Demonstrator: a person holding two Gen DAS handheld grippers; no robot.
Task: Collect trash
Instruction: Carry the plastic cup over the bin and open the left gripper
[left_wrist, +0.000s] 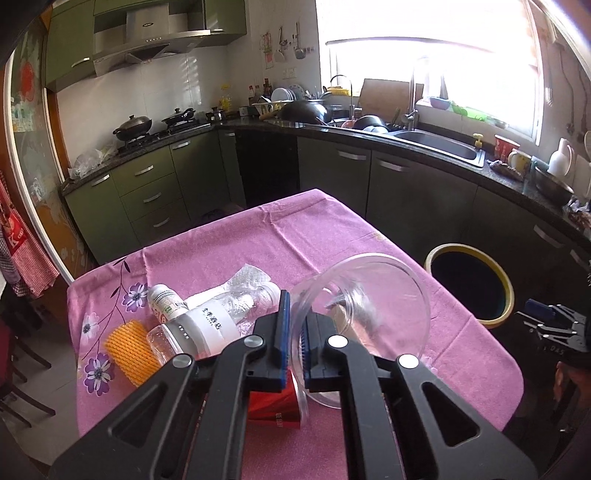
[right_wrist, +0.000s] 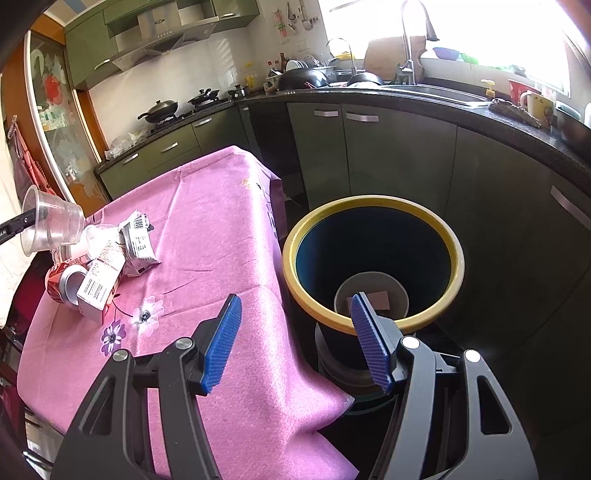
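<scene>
My left gripper is shut on the rim of a clear plastic cup, held tilted above the pink tablecloth; the cup also shows in the right wrist view. Below it lie a clear plastic bottle, a small white bottle, an orange foam net, a crumpled wrapper and a red can. My right gripper is open and empty, near the yellow-rimmed trash bin beside the table. Something flat lies at the bin's bottom.
A red can, a white carton and a crumpled carton lie at the table's left in the right wrist view. Green cabinets, a stove with pans and a sink line the walls.
</scene>
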